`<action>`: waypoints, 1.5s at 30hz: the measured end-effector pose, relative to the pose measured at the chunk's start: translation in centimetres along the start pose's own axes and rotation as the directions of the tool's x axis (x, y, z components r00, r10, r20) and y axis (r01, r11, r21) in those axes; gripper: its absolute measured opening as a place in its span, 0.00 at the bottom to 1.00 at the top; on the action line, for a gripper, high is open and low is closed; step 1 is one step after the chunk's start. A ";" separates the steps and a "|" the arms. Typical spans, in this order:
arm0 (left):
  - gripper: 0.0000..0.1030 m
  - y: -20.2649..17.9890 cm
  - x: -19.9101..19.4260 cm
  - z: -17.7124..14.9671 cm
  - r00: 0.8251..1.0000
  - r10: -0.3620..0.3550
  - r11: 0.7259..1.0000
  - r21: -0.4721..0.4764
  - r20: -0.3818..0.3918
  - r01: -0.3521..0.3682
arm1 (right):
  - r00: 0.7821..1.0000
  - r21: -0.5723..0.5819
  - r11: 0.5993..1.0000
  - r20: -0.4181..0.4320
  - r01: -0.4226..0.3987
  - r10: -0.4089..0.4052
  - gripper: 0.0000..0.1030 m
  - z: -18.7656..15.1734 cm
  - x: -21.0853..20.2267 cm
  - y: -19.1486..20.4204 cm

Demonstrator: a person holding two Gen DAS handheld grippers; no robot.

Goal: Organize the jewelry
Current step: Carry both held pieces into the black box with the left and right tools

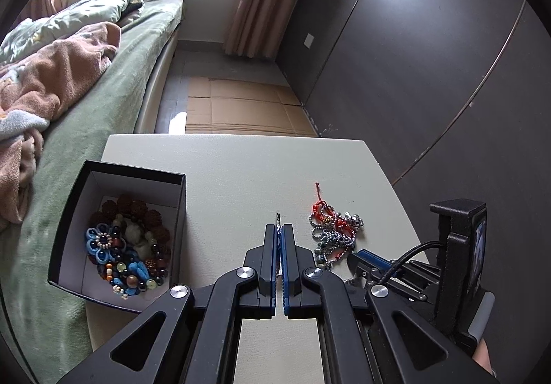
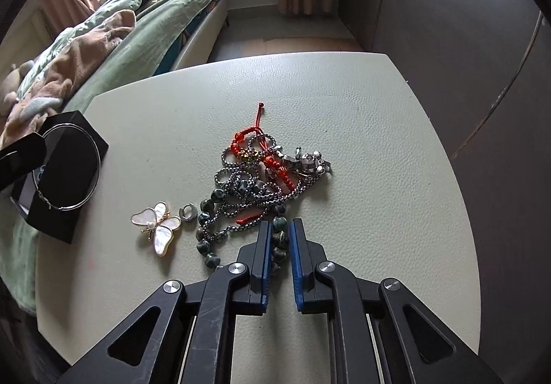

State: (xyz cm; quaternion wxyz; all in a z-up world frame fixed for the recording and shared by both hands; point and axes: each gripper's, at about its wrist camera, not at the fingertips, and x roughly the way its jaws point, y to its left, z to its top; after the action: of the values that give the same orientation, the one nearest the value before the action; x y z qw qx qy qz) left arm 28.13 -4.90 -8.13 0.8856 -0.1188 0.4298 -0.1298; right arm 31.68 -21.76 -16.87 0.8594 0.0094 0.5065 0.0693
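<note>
Pinching one thin silver bangle (image 2: pixel 70 167), the left hand-held gripper (image 1: pixel 279 229) hovers beside one black box (image 1: pixel 137 174); the right hand-held gripper (image 2: pixel 279 229), slightly spread, straddles one green bead bracelet (image 2: pixel 206 211) on the surface (image 2: pixel 361 143), near one butterfly brooch (image 2: pixel 156 227).

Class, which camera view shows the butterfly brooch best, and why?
The right wrist view: the butterfly brooch lies in full sight on the table, pale wings spread, beside a small ring. The left wrist view shows none of it; the gripper's own frame likely covers that spot.
</note>
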 end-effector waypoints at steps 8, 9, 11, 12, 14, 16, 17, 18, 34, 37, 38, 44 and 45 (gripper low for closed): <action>0.02 0.6 -1.4 0.8 0.999 0.032 0.999 -0.009 0.033 -0.031 | 0.973 0.099 0.969 0.073 -0.228 0.221 0.11 0.1 -2.0 -2.1; 0.02 0.7 -1.6 0.9 0.999 0.034 0.999 -0.010 0.038 -0.034 | 0.961 0.110 0.957 0.093 -0.269 0.259 0.11 0.2 -2.4 -2.2; 0.02 0.8 -2.1 1.0 0.998 0.040 0.999 -0.012 0.048 -0.040 | 0.940 0.126 0.936 0.144 -0.328 0.309 0.11 0.3 -3.5 -2.7; 0.02 1.0 -2.3 1.1 0.998 0.045 0.999 -0.013 0.053 -0.044 | 0.927 0.136 0.923 0.167 -0.360 0.336 0.11 0.4 -3.9 -2.9; 0.02 1.3 -2.8 1.3 0.997 0.056 0.998 -0.021 0.060 -0.055 | 0.893 0.162 0.886 0.204 -0.435 0.401 0.11 0.7 -4.4 -3.3; 0.02 1.7 -3.6 1.5 0.995 0.070 0.997 -0.034 0.075 -0.067 | 0.858 0.188 0.845 0.234 -0.501 0.457 0.11 0.9 -4.7 -3.5; 0.02 1.8 -4.0 1.7 0.994 0.076 0.997 -0.038 0.084 -0.073 | 0.836 0.200 0.818 0.247 -0.539 0.491 0.11 1.0 -4.8 -3.7; 0.02 2.0 -4.4 1.8 0.993 0.081 0.996 -0.039 0.091 -0.078 | 0.812 0.210 0.790 0.259 -0.576 0.523 0.11 1.2 -4.8 -3.8; 0.02 5.7 -5.7 2.6 0.983 0.154 0.986 -0.083 0.102 -0.146 | 0.647 0.112 0.653 0.338 -0.749 0.684 0.11 3.2 -5.9 3.1; 0.06 7.1 -4.9 2.6 0.985 0.165 0.979 -0.125 0.050 -0.158 | 0.610 0.078 0.625 0.342 -0.777 0.715 0.11 3.5 -6.2 4.9; 0.06 7.7 -4.8 2.5 0.987 0.152 0.979 -0.143 0.043 -0.145 | 0.602 0.065 0.621 0.340 -0.781 0.722 0.11 3.7 -6.2 5.5; 0.32 9.5 -6.3 2.1 0.977 0.198 0.968 -0.168 0.074 -0.184 | 0.578 0.040 0.598 0.313 -0.801 0.753 0.11 4.4 -5.7 8.7; 0.62 9.8 -6.5 2.0 0.978 0.195 0.968 -0.173 0.080 -0.179 | 0.579 0.039 0.598 0.308 -0.800 0.755 0.11 4.4 -5.5 9.2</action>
State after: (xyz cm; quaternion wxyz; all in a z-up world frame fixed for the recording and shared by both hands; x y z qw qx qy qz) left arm 27.05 6.66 -5.30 0.9006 -0.1568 0.4053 -0.0037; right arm 31.89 -13.10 -9.14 0.7951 0.3148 0.3371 0.3938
